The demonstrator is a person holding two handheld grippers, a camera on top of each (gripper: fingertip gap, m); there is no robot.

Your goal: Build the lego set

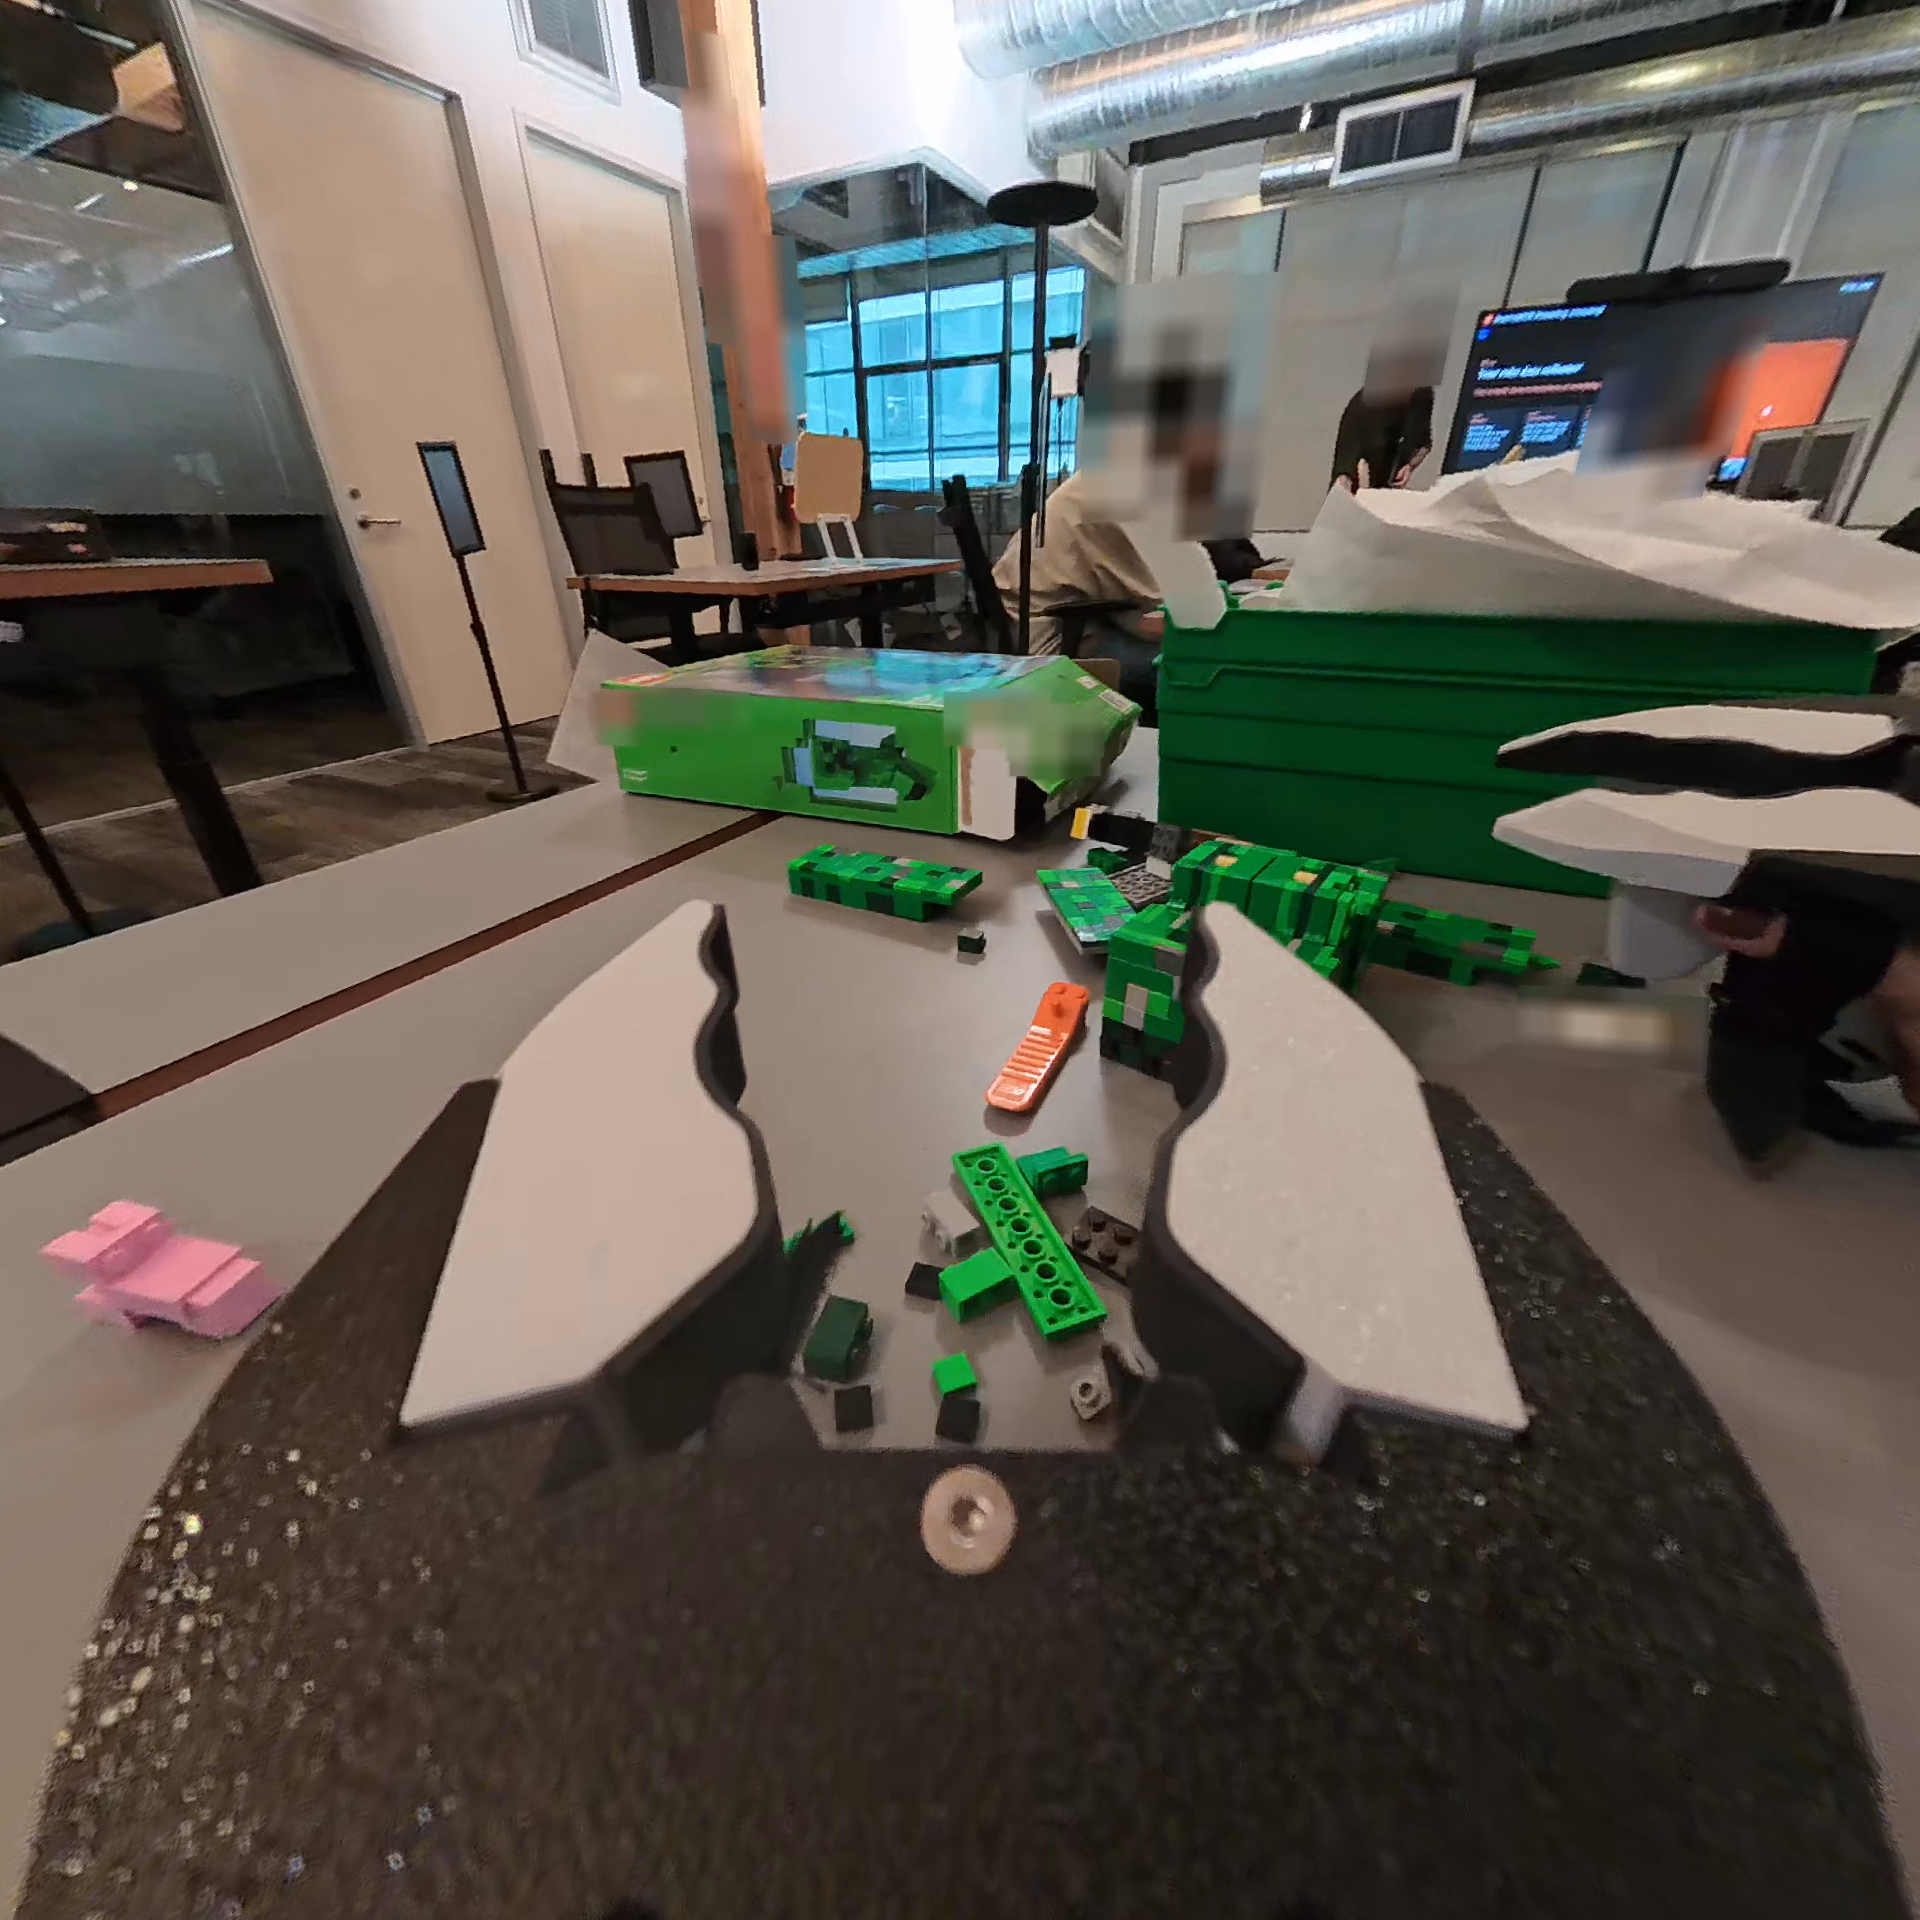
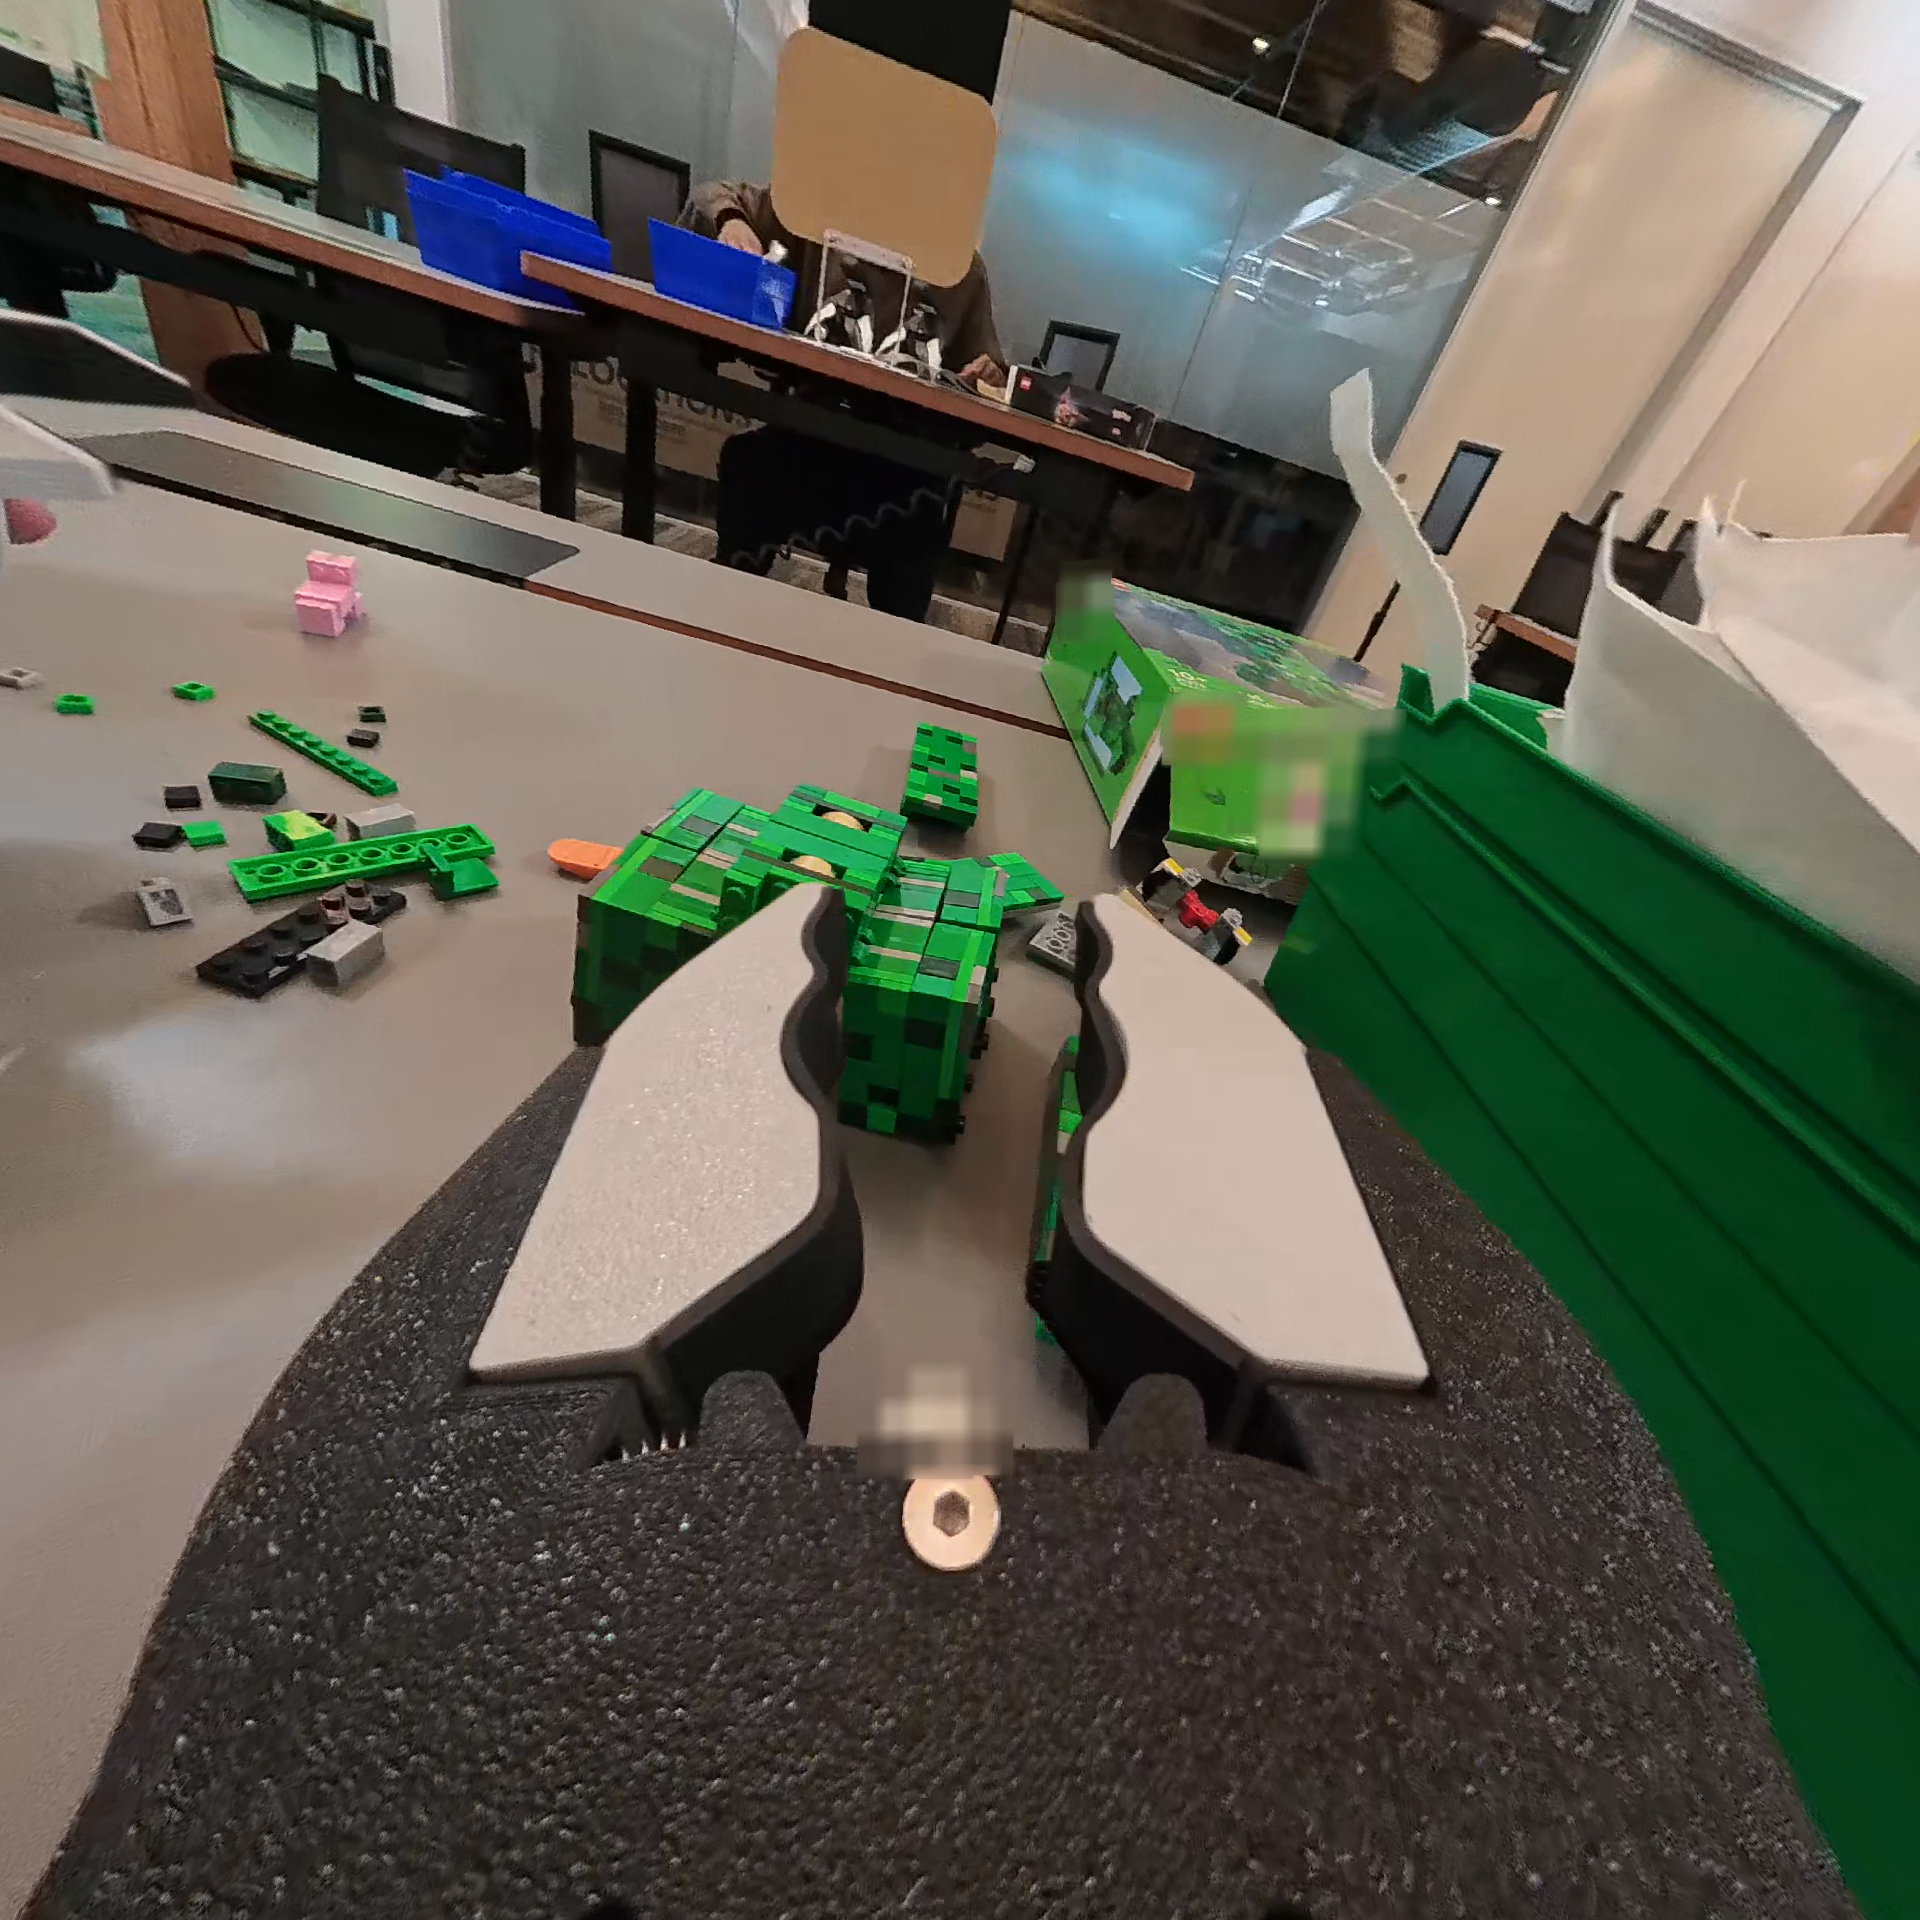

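Note:
A half-built green lego model (image 2: 790,914) lies on the grey table; it also shows in the left wrist view (image 1: 1268,914). My right gripper (image 2: 951,914) is open, its jaws either side of the model's near block, not closed on it. My left gripper (image 1: 961,925) is open and empty above loose pieces: a long green plate (image 1: 1023,1236), small dark and green bricks, a black plate (image 1: 1107,1236). An orange brick separator (image 1: 1039,1044) lies between the pieces and the model. The right gripper shows side-on in the left wrist view (image 1: 1507,795).
A green crate (image 2: 1558,1039) with white paper stands at the right. The green lego box (image 1: 862,732) lies at the back. A separate green lego section (image 1: 883,878) lies before it. A pink lego pig (image 1: 166,1268) stands at the left. People sit at other desks. From my left tips it is roughly 15 centimeters to the pink lego pig (image 1: 166,1268); from my right, 35 centimeters. It turns up in the right wrist view (image 2: 318,585) as well.

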